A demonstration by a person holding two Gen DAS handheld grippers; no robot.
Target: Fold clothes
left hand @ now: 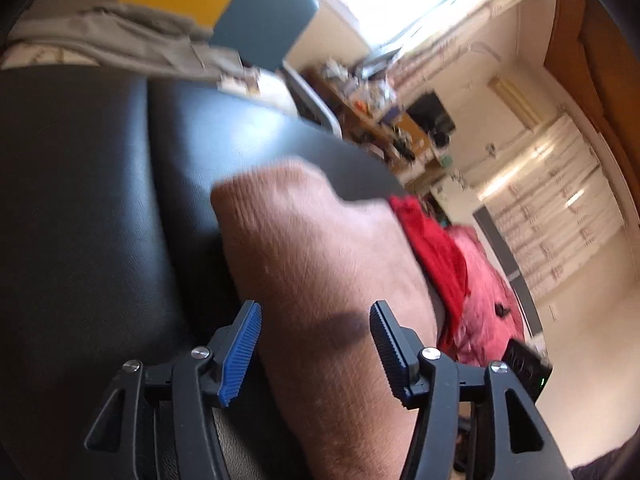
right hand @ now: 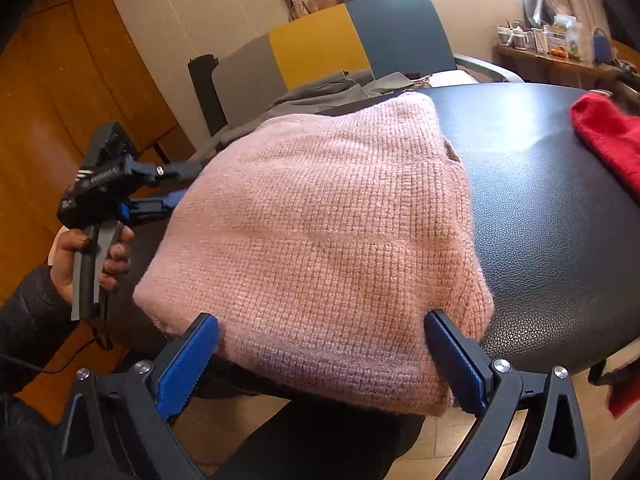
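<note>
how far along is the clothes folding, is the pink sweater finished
Done: the pink sweater lies folded into a compact block on the black table. In hand: the left gripper and right gripper are both open at its edges, gripping nothing, perhaps tidying or about to move it. Left: the red garment lies loose, and a grey garment sits rumpled behind the sweater.
</note>
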